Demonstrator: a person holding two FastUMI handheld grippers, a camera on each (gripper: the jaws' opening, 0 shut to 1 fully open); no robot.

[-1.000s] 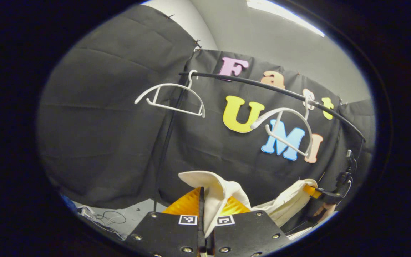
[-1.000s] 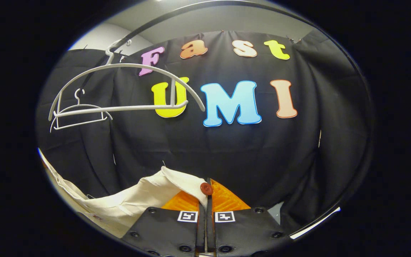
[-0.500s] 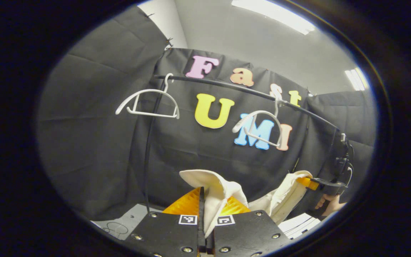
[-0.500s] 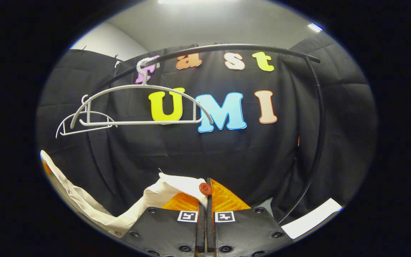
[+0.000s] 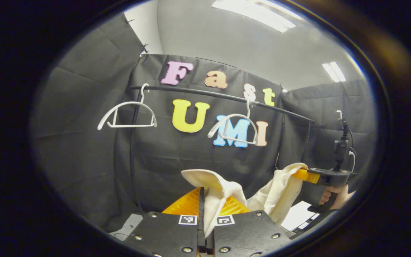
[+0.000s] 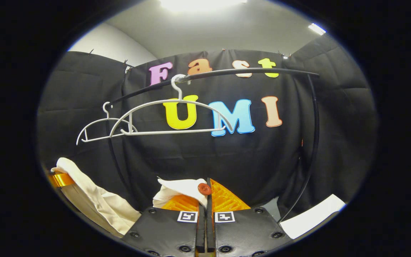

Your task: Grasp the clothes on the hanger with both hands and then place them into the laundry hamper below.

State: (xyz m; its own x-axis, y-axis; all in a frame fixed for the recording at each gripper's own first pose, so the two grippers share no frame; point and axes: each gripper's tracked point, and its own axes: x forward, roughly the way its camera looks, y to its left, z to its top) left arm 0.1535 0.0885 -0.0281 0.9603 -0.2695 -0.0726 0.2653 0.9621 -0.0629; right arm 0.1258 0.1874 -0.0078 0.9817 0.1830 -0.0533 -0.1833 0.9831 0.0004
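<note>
garment pinched by left gripper and right gripper.

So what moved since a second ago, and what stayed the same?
Both grippers pulled back from the rail: the two white hangers look smaller and farther away, and more ceiling shows. The left gripper and the right gripper stayed shut on the cream shirt, which is off the hangers and hangs between them. Both hangers are still bare on the rail. Nothing was let go.

Black clothes rail across the booth, two bare white hangers hooked on it
</note>
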